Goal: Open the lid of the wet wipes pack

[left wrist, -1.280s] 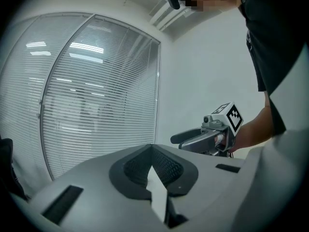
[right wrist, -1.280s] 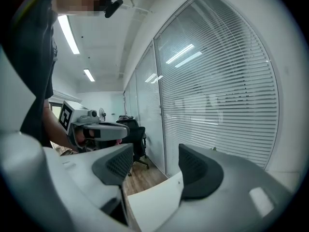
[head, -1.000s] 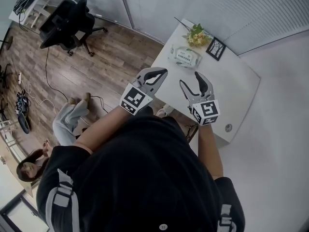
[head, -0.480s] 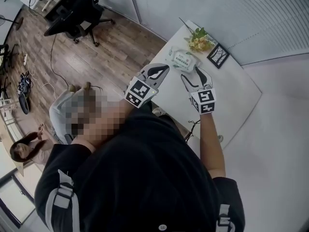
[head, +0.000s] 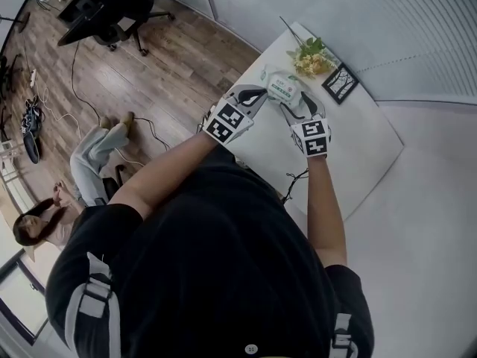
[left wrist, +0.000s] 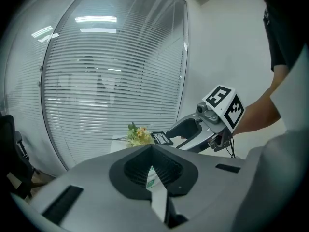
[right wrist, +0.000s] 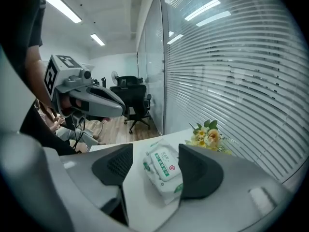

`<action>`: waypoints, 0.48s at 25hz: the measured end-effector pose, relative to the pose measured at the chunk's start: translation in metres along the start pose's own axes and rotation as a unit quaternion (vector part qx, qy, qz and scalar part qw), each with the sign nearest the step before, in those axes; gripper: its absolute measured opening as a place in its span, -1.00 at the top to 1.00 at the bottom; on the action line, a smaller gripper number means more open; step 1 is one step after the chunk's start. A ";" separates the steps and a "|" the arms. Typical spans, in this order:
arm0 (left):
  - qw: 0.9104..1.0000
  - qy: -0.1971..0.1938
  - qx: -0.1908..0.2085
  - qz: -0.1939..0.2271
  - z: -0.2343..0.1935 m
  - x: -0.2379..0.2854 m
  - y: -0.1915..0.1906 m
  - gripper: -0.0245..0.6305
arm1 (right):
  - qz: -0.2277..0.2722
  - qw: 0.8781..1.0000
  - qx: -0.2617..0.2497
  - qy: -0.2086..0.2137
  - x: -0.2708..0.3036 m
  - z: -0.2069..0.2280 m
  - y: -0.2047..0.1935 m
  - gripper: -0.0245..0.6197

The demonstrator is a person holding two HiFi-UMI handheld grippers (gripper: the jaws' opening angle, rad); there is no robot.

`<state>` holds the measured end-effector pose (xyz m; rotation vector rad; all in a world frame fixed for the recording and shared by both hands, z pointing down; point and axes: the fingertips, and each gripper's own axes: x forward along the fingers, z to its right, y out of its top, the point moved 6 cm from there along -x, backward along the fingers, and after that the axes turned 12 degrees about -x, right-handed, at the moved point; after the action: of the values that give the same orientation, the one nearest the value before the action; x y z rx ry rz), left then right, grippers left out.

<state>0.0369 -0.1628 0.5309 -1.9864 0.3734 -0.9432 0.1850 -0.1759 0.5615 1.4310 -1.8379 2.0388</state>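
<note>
The wet wipes pack (head: 284,89), white with green print and a flat lid on top, lies on the white table (head: 358,148) near its far left edge. My right gripper (head: 299,108) is open, and the wet wipes pack (right wrist: 164,171) lies just ahead between its two fingers (right wrist: 198,170), apart from both. My left gripper (head: 257,94) is at the pack's left end with its fingertips together. Only a sliver of the pack (left wrist: 154,179) shows through the gap behind them. Whether the left tips touch the pack is hidden.
A small bunch of flowers (head: 311,54) and a black picture frame (head: 340,83) stand just beyond the pack by the blinds. A cable (head: 294,181) hangs at the table's near edge. An office chair (head: 112,6) and a seated person (head: 45,226) are on the wooden floor to the left.
Both grippers have moved forward across the table to the pack. The right one now has its open fingers either side of it, and the left one has come up to its left end.
</note>
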 end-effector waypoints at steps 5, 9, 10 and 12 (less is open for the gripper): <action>0.999 0.008 -0.019 -0.038 -0.028 0.028 -0.020 0.93 | -0.052 0.998 -0.013 0.018 0.034 0.004 -0.013 0.00; 0.997 0.011 -0.034 -0.061 -0.044 0.045 -0.036 0.93 | -0.086 0.996 -0.024 0.028 0.056 0.003 -0.020 0.00; 0.997 0.011 -0.037 -0.065 -0.047 0.049 -0.039 0.93 | -0.093 0.995 -0.026 0.030 0.060 0.003 -0.022 0.00; 0.997 0.012 -0.042 -0.070 -0.050 0.055 -0.043 0.93 | -0.103 0.994 -0.029 0.033 0.068 0.004 -0.025 0.00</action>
<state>0.0321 -0.1994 0.6086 -2.1027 0.2935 -1.0546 0.1636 -0.2069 0.6232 1.4519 -1.6344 1.8958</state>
